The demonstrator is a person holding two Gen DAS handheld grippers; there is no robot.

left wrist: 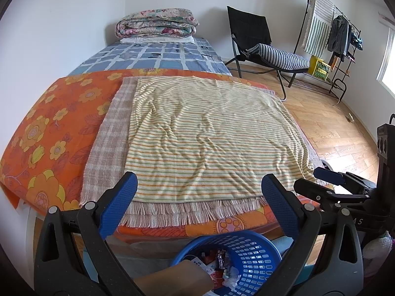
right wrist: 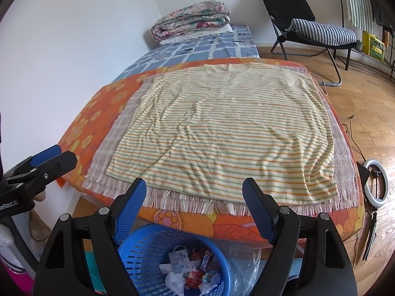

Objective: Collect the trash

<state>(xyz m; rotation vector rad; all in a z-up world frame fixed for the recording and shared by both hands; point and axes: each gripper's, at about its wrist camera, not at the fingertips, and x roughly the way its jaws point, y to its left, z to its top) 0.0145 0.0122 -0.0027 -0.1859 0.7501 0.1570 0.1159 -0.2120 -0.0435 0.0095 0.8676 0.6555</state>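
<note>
A blue plastic basket point(right wrist: 145, 249) stands on the floor at the foot of the bed, below both grippers. It holds trash point(right wrist: 195, 266): wrappers, crumpled paper and a small card. In the left wrist view the basket point(left wrist: 249, 251) shows the same wrappers point(left wrist: 219, 261). My left gripper point(left wrist: 198, 206) is open, nothing between its blue pads, held over the bed's near edge. My right gripper point(right wrist: 193, 208) is open too and holds nothing. Each gripper shows in the other's view: the right gripper point(left wrist: 330, 180) at the right edge, the left gripper point(right wrist: 49, 157) at the left edge.
A yellow striped towel point(right wrist: 222, 133) lies flat over a checked fringed cloth point(left wrist: 108, 145) on the orange flowered bedspread point(left wrist: 49, 128). Folded quilts point(left wrist: 155, 22) sit at the bed's head. A black folding chair point(left wrist: 249, 34), a clothes rack point(left wrist: 333, 32) and a ring light point(right wrist: 376, 185) stand on the wood floor.
</note>
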